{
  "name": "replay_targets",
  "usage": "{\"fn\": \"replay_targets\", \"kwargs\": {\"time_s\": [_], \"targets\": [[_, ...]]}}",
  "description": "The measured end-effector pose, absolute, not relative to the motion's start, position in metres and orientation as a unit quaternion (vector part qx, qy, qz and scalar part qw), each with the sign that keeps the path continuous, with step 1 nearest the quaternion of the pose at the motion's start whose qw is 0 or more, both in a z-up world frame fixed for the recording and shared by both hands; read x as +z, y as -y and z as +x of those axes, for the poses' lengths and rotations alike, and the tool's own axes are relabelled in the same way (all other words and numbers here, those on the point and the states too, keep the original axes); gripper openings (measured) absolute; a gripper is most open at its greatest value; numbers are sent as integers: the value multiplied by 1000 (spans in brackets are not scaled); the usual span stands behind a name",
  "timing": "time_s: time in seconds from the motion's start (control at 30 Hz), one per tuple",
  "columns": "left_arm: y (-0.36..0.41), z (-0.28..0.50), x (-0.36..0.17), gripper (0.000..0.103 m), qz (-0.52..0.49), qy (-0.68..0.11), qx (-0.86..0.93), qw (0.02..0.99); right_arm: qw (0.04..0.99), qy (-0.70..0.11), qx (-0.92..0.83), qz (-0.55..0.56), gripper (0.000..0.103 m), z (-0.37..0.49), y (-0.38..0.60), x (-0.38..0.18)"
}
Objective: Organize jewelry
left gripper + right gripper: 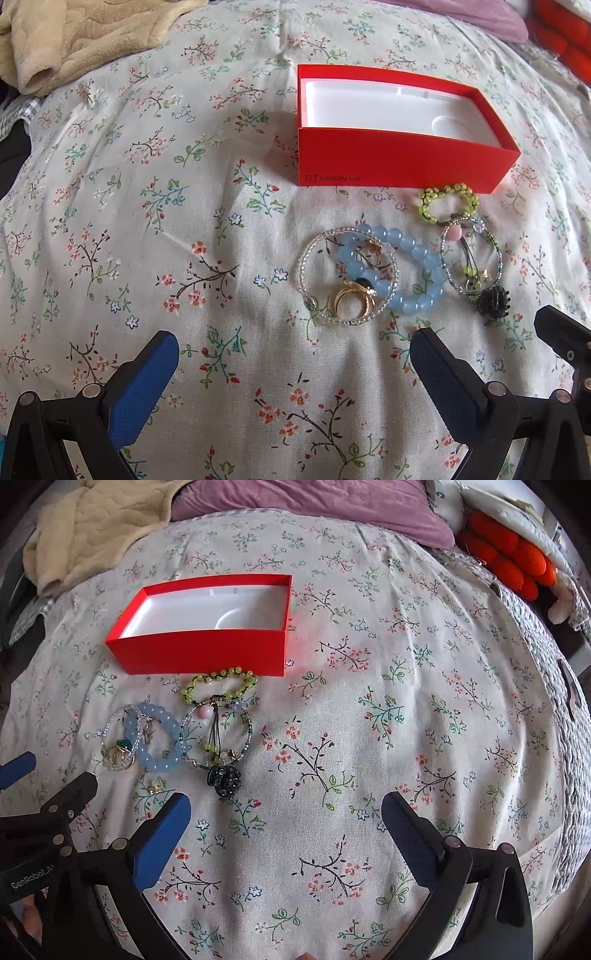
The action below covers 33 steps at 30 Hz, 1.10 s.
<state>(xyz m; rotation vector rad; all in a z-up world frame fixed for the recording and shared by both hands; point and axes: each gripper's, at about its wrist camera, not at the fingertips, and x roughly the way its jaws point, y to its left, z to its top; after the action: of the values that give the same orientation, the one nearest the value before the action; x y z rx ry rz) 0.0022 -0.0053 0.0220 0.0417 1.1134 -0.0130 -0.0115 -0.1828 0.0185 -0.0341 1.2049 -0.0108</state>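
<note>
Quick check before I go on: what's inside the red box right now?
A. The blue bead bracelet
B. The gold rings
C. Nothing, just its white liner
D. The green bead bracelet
C: the red box shows only its bare white liner, while the blue bead bracelet, green bead bracelet and gold rings all lie on the floral bedspread in front of it.

Floral bedsheet [369, 738], beige fleece blanket [92, 528] beside a mauve pillow [314, 506], orange plush [509, 565] at the far right edge.

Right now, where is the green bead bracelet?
In both views the green bead bracelet lies on the floral bedspread, just in front of the red box, behind the other jewelry.
</note>
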Motion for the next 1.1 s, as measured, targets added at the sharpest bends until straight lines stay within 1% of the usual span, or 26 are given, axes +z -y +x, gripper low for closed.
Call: {"fn": "replay_targets", "kwargs": {"time_s": [1.1], "targets": [[1, 1, 22, 103, 21, -529, -6, 848, 820, -572, -5, -19, 103, -11, 181, 14]]}}
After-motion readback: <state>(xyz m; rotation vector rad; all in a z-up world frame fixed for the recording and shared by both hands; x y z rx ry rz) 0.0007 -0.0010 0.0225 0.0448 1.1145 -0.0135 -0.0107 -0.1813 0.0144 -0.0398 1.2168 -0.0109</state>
